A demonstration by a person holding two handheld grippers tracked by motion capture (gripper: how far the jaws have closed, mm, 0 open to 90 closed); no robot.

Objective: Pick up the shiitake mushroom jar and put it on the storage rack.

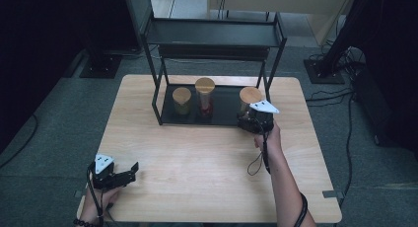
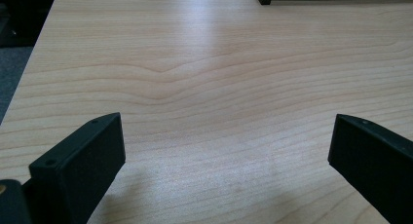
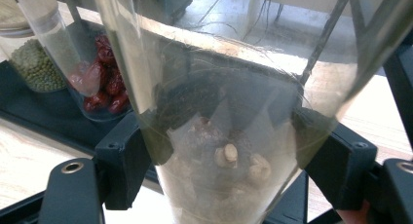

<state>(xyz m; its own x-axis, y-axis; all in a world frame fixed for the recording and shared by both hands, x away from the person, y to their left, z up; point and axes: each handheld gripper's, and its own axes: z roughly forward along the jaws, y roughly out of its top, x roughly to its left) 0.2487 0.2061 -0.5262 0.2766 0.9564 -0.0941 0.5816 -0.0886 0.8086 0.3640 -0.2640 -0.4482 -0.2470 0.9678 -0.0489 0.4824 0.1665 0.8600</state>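
Three glass jars with wooden lids are on the lower tray (image 1: 222, 119) of a black rack. The left jar (image 1: 182, 99) (image 3: 34, 63) holds green beans, the middle jar (image 1: 205, 96) (image 3: 97, 83) holds red dates. The right jar (image 1: 250, 97) (image 3: 219, 112), with dark dried pieces and pale lumps, sits between the jaws of my right gripper (image 1: 250, 120) (image 3: 229, 165), which is shut on its lower body. I cannot tell whether this jar rests on the tray or is lifted. My left gripper (image 1: 129, 171) (image 2: 226, 156) is open over bare wood at the table's near left corner.
The rack's top shelf (image 1: 212, 33) overhangs the jars, and its thin posts (image 1: 156, 96) stand at the tray corners. The wooden table (image 1: 197, 163) has bare room in front of the rack. Stands and cables (image 1: 340, 64) lie on the floor beyond.
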